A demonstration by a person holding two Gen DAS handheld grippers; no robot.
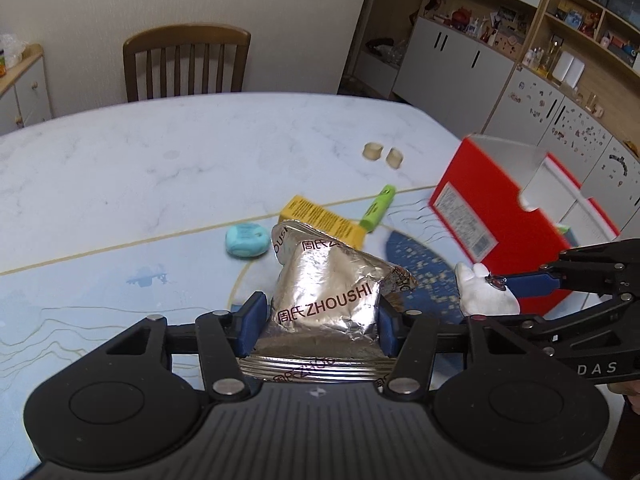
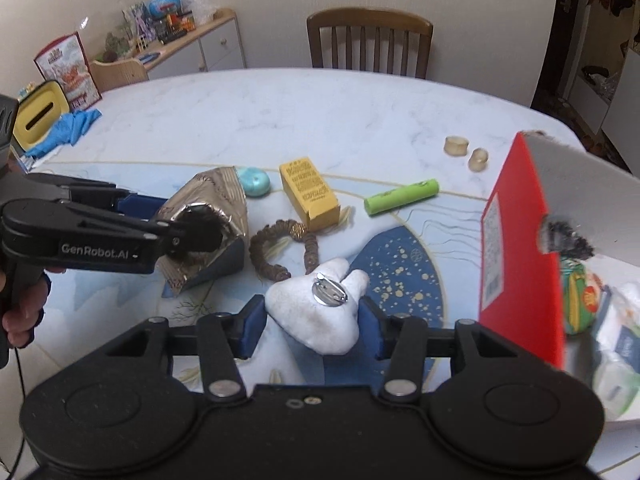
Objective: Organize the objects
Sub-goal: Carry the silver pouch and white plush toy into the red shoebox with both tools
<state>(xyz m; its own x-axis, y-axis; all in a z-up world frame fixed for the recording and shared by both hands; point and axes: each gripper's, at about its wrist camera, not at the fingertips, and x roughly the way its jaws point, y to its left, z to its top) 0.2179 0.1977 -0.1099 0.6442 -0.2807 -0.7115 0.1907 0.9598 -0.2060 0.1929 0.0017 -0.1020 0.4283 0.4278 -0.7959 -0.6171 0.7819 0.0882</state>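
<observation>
Two grips hold: the left gripper (image 1: pixel 320 320) has its fingers clamped on a foil packet (image 1: pixel 326 300), the right gripper (image 2: pixel 312 320) on a white plush pin (image 2: pixel 320 316), both lifted off the surface (image 2: pixel 280 120). Carry each steadily over the red box (image 2: pixel 516 240) before releasing.

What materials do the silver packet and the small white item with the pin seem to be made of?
The silver packet looks like metallised foil: mirror-shiny, sharply creased, with printed lettering. The small white item seems to be soft stuffed fabric, matte and slightly fuzzy, dented where the fingers press it; the pin on it looks like polished metal, since it glints.
</observation>
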